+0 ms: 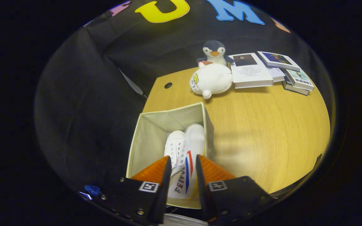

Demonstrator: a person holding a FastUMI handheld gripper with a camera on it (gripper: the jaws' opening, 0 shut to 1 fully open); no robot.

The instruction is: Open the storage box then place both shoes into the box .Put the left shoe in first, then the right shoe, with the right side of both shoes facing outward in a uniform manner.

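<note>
The storage box (149, 131) stands open on the wooden table (262, 131), at its near corner, and it is the landmark here. Inside the box lie two white shoes: one shoe (175, 147) rests lower, against the box floor, and the striped shoe (191, 157) stands beside it. The gripper (183, 168) hangs over the near edge of the box; its fingers are narrowly apart with the heel of the striped shoe between them, but I cannot tell if both press on it. Beyond the box, a white plush toy (211, 81), a penguin toy (215, 51) and some books (272, 72) sit.
</note>
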